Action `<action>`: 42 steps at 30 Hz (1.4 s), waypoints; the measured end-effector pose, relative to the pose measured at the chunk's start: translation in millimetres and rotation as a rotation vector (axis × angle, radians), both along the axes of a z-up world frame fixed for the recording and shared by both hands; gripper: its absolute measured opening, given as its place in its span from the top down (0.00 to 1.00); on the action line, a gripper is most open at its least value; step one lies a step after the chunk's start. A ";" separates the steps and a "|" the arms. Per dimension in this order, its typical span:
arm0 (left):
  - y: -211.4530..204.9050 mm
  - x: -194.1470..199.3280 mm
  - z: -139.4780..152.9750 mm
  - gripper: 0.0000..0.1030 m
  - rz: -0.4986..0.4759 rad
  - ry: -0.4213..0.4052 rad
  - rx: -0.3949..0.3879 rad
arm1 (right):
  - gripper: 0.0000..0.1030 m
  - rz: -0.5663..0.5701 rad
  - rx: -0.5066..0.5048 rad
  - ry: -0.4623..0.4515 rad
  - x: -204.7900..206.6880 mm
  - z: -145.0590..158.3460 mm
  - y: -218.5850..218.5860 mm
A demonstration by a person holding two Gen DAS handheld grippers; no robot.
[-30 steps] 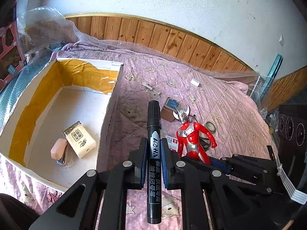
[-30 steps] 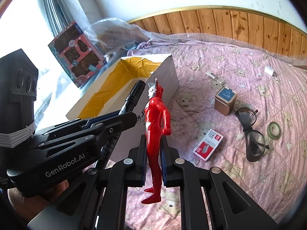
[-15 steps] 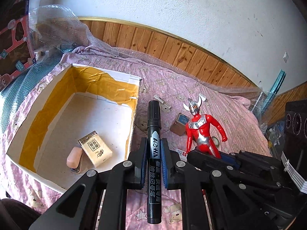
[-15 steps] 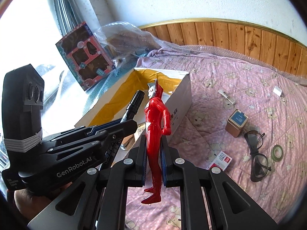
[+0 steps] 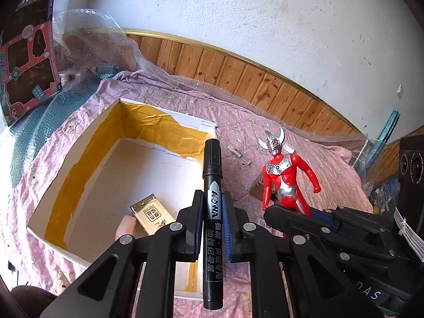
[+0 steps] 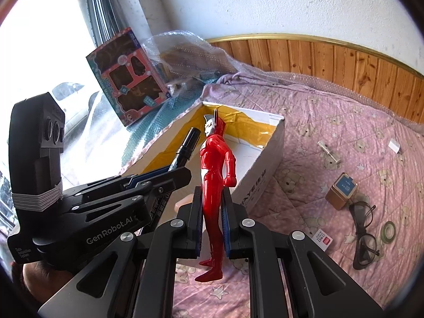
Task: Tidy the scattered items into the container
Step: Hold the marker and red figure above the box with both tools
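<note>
The pink quilted bed point(image 6: 344, 137) carries a white cardboard box point(image 5: 87, 143), open-topped and lined with glossy yellow tape, at about ten o'clock from the left tool point(image 5: 213, 228). By my reading the tidying is partly done: a tan printed packet point(image 5: 152, 213) and a peach block point(image 5: 127, 226) already lie on the box floor. Two more pieces are aloft near its rim. The right tool point(image 6: 213, 226) is clamped on a glossy red plastic figure point(image 6: 214, 175) with silver horns; the left tool is closed tight around a smooth black cylindrical marker point(image 5: 212, 204). Left on the bed at three o'clock: dark-framed glasses point(image 6: 364, 235), a small square tin point(image 6: 341, 190), a red-and-white carton point(image 6: 322, 239), a tape ring point(image 6: 387, 232).
</note>
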State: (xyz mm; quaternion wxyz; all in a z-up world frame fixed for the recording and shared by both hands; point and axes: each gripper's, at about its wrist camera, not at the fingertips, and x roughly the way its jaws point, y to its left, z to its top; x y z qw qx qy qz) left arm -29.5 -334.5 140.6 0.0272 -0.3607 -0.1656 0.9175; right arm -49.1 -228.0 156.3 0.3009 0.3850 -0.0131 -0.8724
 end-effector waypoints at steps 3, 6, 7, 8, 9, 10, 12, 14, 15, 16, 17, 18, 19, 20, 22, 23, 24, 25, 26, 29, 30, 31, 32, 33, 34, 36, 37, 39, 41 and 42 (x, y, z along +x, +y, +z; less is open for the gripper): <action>-9.5 -1.2 1.3 0.87 0.013 -0.003 0.006 | 0.88 0.010 0.000 0.005 -1.4 3.7 -8.7; -17.9 -4.3 0.3 0.87 0.024 -0.008 0.005 | 0.88 0.022 0.005 0.009 -4.7 6.5 -18.1; -20.4 -5.8 -0.1 0.87 0.027 -0.011 0.004 | 0.88 0.025 0.005 0.009 -6.2 7.5 -20.5; -22.8 -7.2 -0.6 0.87 0.029 -0.013 0.004 | 0.88 0.029 0.006 0.011 -7.6 8.5 -23.2; -25.0 -8.6 -0.8 0.87 0.030 -0.014 0.004 | 0.88 0.032 0.007 0.012 -8.6 9.2 -25.7; -26.8 -10.0 -1.0 0.87 0.031 -0.016 0.002 | 0.88 0.034 0.006 0.013 -10.0 10.0 -28.1; -30.1 -12.4 -1.2 0.87 0.034 -0.018 -0.004 | 0.88 0.042 0.006 0.016 -11.7 12.4 -32.4; -33.2 -14.6 -1.3 0.87 0.037 -0.020 -0.008 | 0.88 0.050 0.009 0.016 -14.0 12.9 -36.5; -35.0 -15.5 -1.6 0.87 0.040 -0.021 -0.011 | 0.88 0.052 0.011 0.015 -15.8 12.5 -38.5; -36.7 -16.8 -2.3 0.87 0.041 -0.024 -0.014 | 0.88 0.054 0.011 0.011 -17.7 11.5 -40.3; -38.5 -18.1 -3.1 0.87 0.044 -0.027 -0.017 | 0.88 0.057 0.010 0.005 -19.9 10.2 -41.8; -39.9 -19.7 -4.2 0.87 0.046 -0.033 -0.021 | 0.88 0.058 0.008 0.001 -22.2 9.0 -42.9; -41.7 -21.3 -5.4 0.87 0.047 -0.039 -0.023 | 0.88 0.058 0.007 -0.003 -24.5 8.3 -44.0; -44.0 -22.7 -7.0 0.87 0.048 -0.045 -0.023 | 0.88 0.059 0.005 -0.004 -26.7 8.0 -45.4; -48.5 -25.7 -10.0 0.87 0.050 -0.056 -0.018 | 0.88 0.060 0.006 -0.003 -30.2 7.8 -48.3; -50.2 -27.1 -11.3 0.87 0.053 -0.061 -0.020 | 0.88 0.060 0.007 -0.004 -32.4 7.3 -49.6; -51.6 -28.8 -12.4 0.87 0.053 -0.065 -0.022 | 0.88 0.061 0.005 -0.007 -35.0 6.4 -50.6; -52.6 -30.6 -13.2 0.87 0.052 -0.069 -0.025 | 0.88 0.061 0.004 -0.013 -38.0 5.3 -51.8; -53.2 -32.3 -14.0 0.87 0.052 -0.074 -0.030 | 0.88 0.060 0.004 -0.018 -40.7 4.1 -53.0; -55.4 -39.2 -17.8 0.87 0.054 -0.097 -0.038 | 0.88 0.055 -0.001 -0.043 -49.8 -1.0 -55.4; -55.9 -41.4 -19.0 0.87 0.056 -0.105 -0.042 | 0.88 0.055 -0.001 -0.051 -53.0 -3.0 -56.0; -56.4 -43.5 -20.1 0.87 0.057 -0.112 -0.047 | 0.88 0.051 -0.001 -0.058 -56.1 -5.2 -56.6; -57.4 -45.5 -21.2 0.87 0.059 -0.118 -0.049 | 0.88 0.050 -0.002 -0.065 -58.7 -7.4 -57.4; -59.1 -47.7 -22.3 0.87 0.060 -0.124 -0.048 | 0.88 0.051 -0.002 -0.072 -61.1 -9.8 -58.4; -60.9 -49.8 -23.6 0.87 0.061 -0.128 -0.046 | 0.88 0.049 -0.002 -0.080 -64.0 -12.4 -58.7; -64.3 -54.1 -25.9 0.87 0.066 -0.138 -0.041 | 0.88 0.050 -0.006 -0.100 -69.4 -17.8 -58.7; -65.9 -56.4 -26.9 0.87 0.067 -0.143 -0.041 | 0.88 0.048 -0.006 -0.110 -72.2 -20.4 -59.2; -68.8 -62.1 -29.1 0.87 0.067 -0.157 -0.040 | 0.88 0.050 -0.005 -0.131 -77.9 -26.2 -60.1; -71.6 -68.7 -31.7 0.87 0.061 -0.175 -0.033 | 0.88 0.047 -0.003 -0.151 -84.5 -31.2 -61.0; -73.2 -72.1 -33.4 0.87 0.061 -0.185 -0.029 | 0.88 0.048 -0.004 -0.161 -87.4 -33.2 -61.5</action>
